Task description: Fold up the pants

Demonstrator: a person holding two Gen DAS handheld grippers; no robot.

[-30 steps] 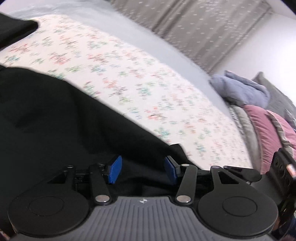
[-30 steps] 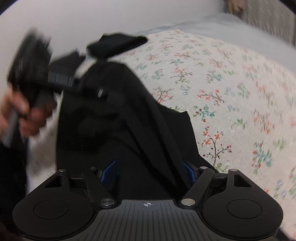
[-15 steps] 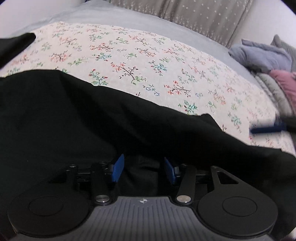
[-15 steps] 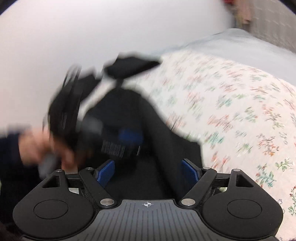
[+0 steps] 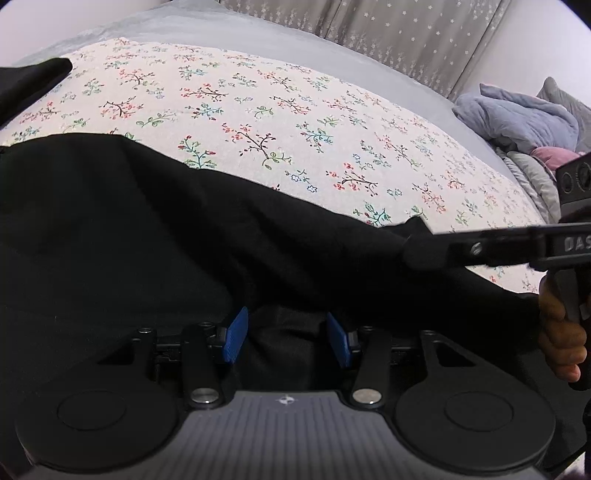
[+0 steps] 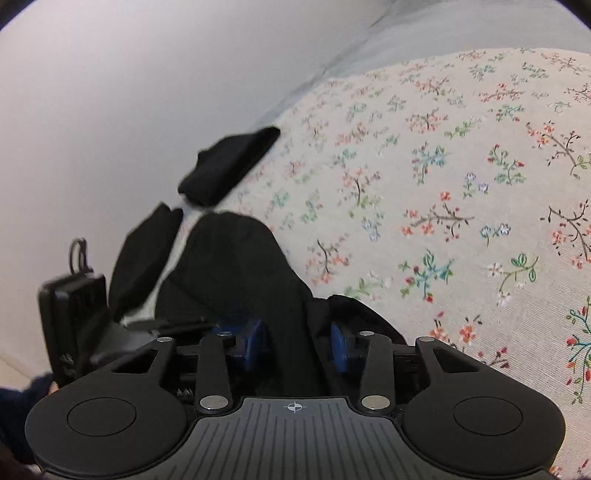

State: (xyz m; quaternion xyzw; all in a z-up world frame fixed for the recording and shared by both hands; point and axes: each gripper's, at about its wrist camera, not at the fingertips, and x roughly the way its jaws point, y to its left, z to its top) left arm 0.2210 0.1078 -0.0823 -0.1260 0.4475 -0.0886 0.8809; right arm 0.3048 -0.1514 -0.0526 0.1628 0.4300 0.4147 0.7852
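Since a second ago my right gripper (image 6: 297, 345) has swung in beside the left one, and its jaws have just been closing with a fold of the black pants (image 5: 155, 236) between them; its blue pads (image 6: 338, 350) now press on that fold, so I read it as grasping the cloth. My left gripper (image 5: 286, 338) has narrowed a little and clamps a bunched ridge of the same pants between its pads (image 5: 234, 339). In the left view the right tool's fingers reach in from the right edge, with a hand (image 5: 563, 339) on its handle. The pants lie across the near side of the bed, spread over a cream floral sheet (image 5: 295, 122). Two more dark folded pieces (image 6: 229, 166) sit near the sheet's far corner by a plain white wall (image 6: 129, 92). Past the sheet is grey bedding (image 5: 388, 77), a patterned curtain (image 5: 406, 29), and a heap of blue-grey and pink blankets (image 5: 517, 118) at the right.
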